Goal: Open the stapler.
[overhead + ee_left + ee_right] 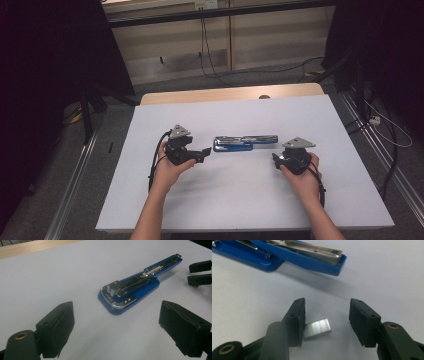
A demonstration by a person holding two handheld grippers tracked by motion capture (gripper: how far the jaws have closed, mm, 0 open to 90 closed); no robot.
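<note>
I see a glossy blue stapler (245, 142), hinged open on the white table (240, 200), between my wide-open left gripper (117, 323) and right gripper (327, 322), whose spread jaws flank a ridged metal staple strip (317, 328).

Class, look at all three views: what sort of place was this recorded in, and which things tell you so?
Probably a lab or recording workspace, not a home. A plain white table stands among dark curtains, loose cables run over the floor, and metal rails flank the table.
</note>
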